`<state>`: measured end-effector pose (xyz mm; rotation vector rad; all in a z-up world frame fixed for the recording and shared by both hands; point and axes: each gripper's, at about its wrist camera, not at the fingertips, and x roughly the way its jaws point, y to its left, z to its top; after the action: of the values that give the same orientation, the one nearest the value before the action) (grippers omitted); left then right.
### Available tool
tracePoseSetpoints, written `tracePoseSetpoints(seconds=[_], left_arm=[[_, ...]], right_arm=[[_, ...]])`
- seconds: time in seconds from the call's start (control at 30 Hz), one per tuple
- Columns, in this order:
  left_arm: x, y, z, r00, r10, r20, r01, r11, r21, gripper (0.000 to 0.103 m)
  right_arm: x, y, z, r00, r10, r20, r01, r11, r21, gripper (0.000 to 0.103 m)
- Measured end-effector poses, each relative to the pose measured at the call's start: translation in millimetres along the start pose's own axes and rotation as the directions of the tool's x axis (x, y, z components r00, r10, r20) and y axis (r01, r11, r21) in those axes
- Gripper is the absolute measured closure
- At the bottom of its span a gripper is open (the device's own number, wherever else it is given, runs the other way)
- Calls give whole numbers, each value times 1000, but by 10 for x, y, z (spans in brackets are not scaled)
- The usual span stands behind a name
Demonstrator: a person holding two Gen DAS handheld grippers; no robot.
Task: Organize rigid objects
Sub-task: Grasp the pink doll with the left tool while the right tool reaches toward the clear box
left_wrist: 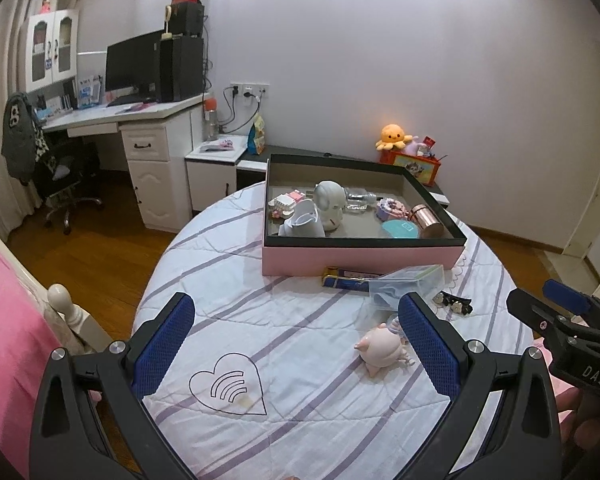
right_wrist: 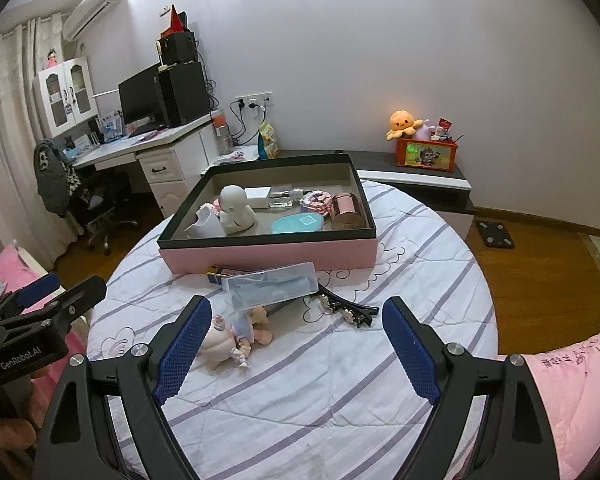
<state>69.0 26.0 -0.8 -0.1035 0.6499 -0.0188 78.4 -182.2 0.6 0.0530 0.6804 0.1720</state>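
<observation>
A pink box (left_wrist: 360,258) with a dark rim sits on the striped round bed; it also shows in the right wrist view (right_wrist: 268,256). It holds a white figure (left_wrist: 329,205), a rose-gold can (left_wrist: 426,220), a teal disc (left_wrist: 400,229) and other small items. In front of it lie a clear plastic case (right_wrist: 270,284), a blue-gold tube (left_wrist: 346,280), a black hair clip (right_wrist: 348,309) and a pink pig doll (left_wrist: 382,350), also in the right wrist view (right_wrist: 228,340). My left gripper (left_wrist: 296,332) and right gripper (right_wrist: 296,332) are both open and empty, above the bed near the doll.
A white desk (left_wrist: 140,114) with a monitor and an office chair (left_wrist: 66,184) stand at the left. A low dark bench (right_wrist: 416,176) behind the bed carries an orange toy box (right_wrist: 426,154) and plush octopus. Wooden floor surrounds the bed.
</observation>
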Motion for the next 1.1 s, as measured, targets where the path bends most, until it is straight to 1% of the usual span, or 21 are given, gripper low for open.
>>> tracePoseSetpoints(seconds=[0.1, 0.33, 0.6, 0.73, 0.9, 0.97, 1.1], left_arm=[[-15, -23, -14, 1000, 7, -2, -7, 1000, 6, 0], [27, -100, -73, 1000, -2, -25, 3, 1000, 24, 0], [47, -106, -65, 1000, 1, -20, -1, 1000, 25, 0], [92, -91, -73, 1000, -7, -25, 7, 1000, 21, 0], [305, -166, -213, 996, -26, -91, 31, 998, 52, 0], [408, -200, -274, 992, -36, -122, 44, 997, 63, 0], [615, -279, -374, 982, -67, -176, 82, 994, 77, 0]], right_arm=[[-3, -28, -22, 1000, 10, 0, -10, 1000, 8, 14], [8, -124, -37, 1000, 4, -6, -4, 1000, 28, 14], [59, -123, -12, 1000, 8, -17, -8, 1000, 15, 14], [120, -112, 7, 999, 30, -34, -29, 1000, 7, 14], [312, -152, 24, 995, 59, -84, -58, 998, 17, 14], [438, -162, 26, 990, 83, -112, -80, 996, 26, 14], [618, -143, 32, 983, 103, -150, -101, 995, 22, 14]])
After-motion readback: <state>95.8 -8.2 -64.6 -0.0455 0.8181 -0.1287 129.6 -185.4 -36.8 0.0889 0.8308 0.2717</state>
